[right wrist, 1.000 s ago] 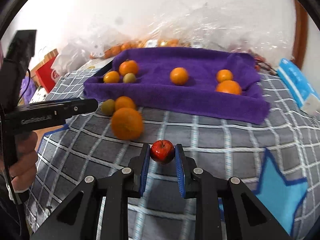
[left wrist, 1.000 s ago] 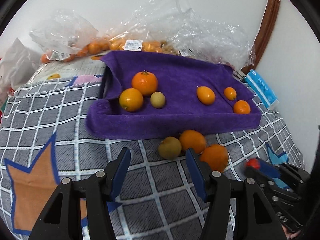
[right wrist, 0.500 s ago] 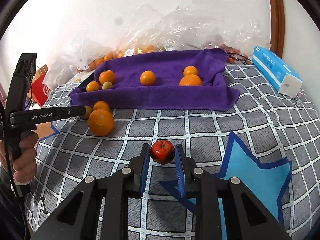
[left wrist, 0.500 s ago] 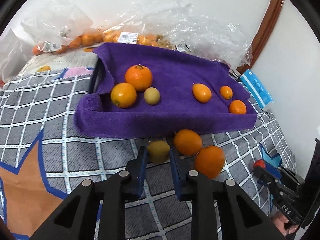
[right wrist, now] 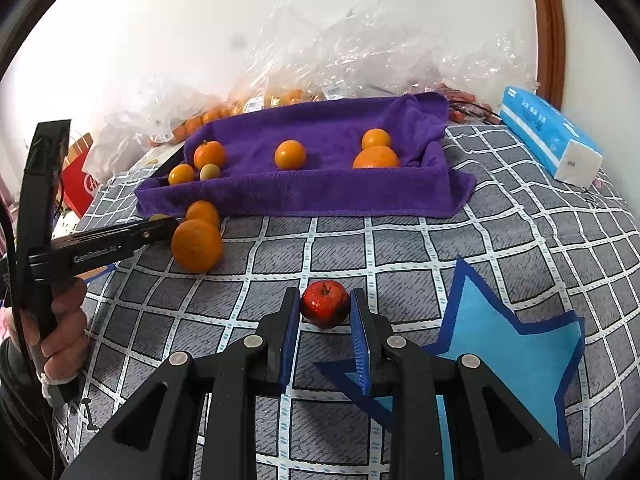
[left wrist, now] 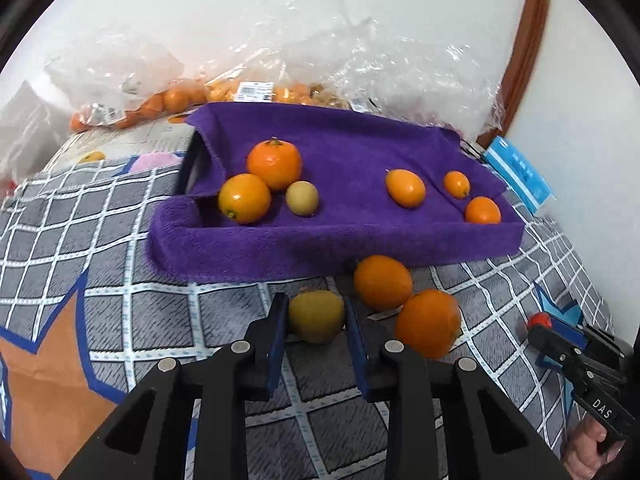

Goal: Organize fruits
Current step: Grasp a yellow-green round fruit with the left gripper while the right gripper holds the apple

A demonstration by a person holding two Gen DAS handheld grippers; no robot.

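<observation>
The yellow-green round fruit is clamped between the left gripper pads on the grey checked blanket, just before the purple towel-lined tray. The small red apple is pinched by the right gripper. "GenRobot.AI" and "DAS" are read on the handles; the bagged oranges' labels stay illegible.
</observation>
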